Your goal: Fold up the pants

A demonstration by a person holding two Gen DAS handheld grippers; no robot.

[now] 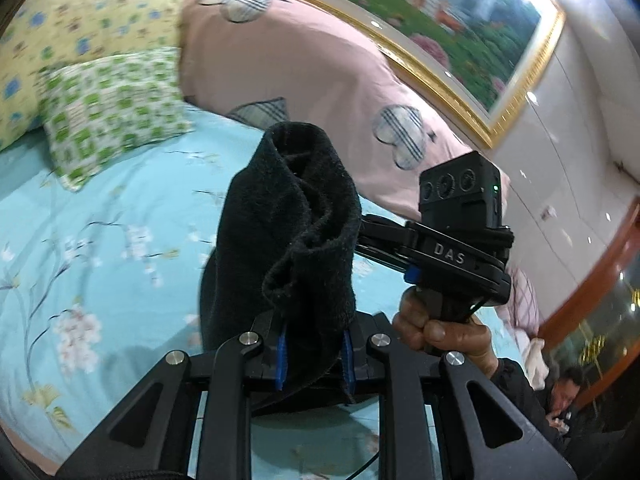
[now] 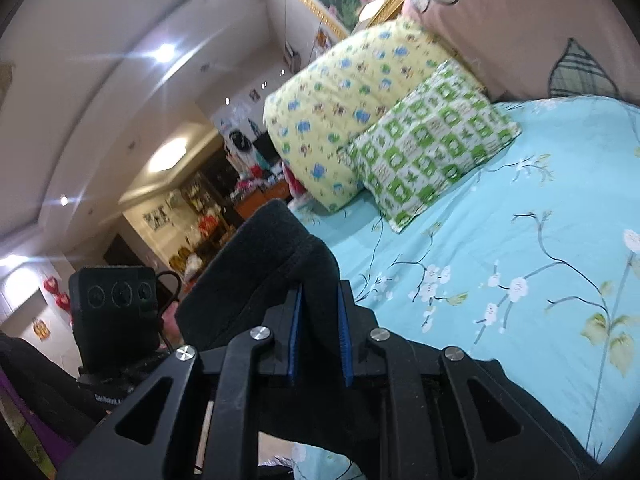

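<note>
Black fleece pants [image 1: 288,232] are held up above the bed by both grippers. My left gripper [image 1: 314,360] is shut on a bunched edge of the pants, which stands up in a thick roll in front of the camera. My right gripper [image 2: 320,344] is shut on another part of the pants [image 2: 276,264], and cloth hangs below it. In the left wrist view the right gripper's body [image 1: 448,248] and the hand holding it are just right of the pants. In the right wrist view the left gripper's camera block [image 2: 114,304] is at the left.
The bed has a turquoise floral sheet [image 1: 100,240]. A green-checked pillow [image 1: 112,112], a yellow floral pillow [image 1: 68,28] and a pink quilt [image 1: 304,64] lie at its head. A framed picture [image 1: 460,16] hangs behind. A person [image 1: 560,396] sits low at the right.
</note>
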